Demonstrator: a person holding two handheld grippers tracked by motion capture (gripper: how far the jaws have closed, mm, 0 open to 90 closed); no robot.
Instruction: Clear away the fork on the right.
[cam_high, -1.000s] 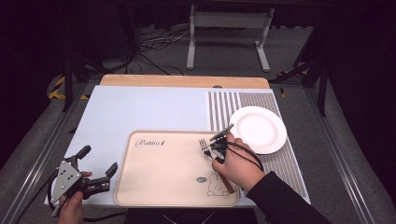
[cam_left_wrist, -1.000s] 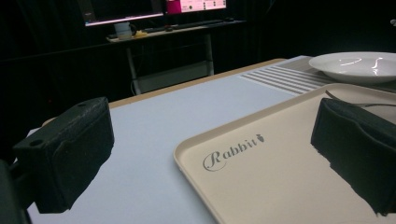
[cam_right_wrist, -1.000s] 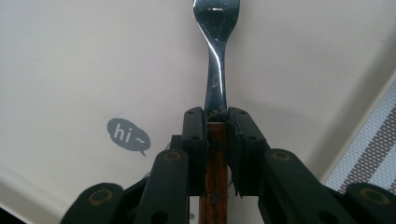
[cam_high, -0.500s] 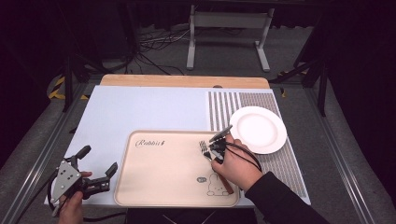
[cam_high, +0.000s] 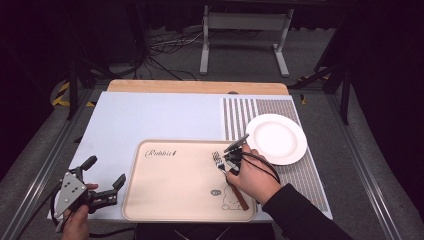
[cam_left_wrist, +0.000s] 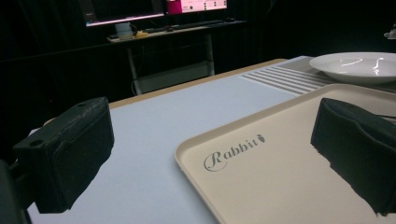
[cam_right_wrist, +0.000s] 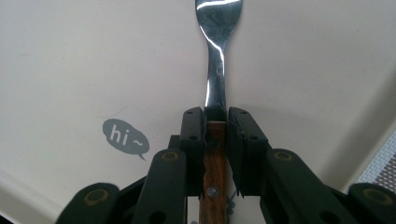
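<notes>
The left gripper (cam_high: 104, 176) hovers open beside the tray (cam_high: 170, 200). Nothing has moved since a second ago: the right gripper (cam_right_wrist: 215, 116) is clamped on the fork (cam_right_wrist: 217, 56) on the tray, probably ready for lifting toward the plate (cam_high: 276, 138).

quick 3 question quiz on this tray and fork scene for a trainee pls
1. True or false: the right tongs are shut on the fork at its wooden handle.
2. Where does the white plate sit: A) on the tray, B) on the striped mat to the right of the tray, C) on the floor?
3. Fill in: the word printed near the top left corner of the tray is ____.

Key
1. True: in the right gripper view both jaws press the handle's sides.
2. B: the plate rests on the striped mat, off the tray.
3. Rabbit, seen from the left tongs, which are open and hold nothing.
</notes>
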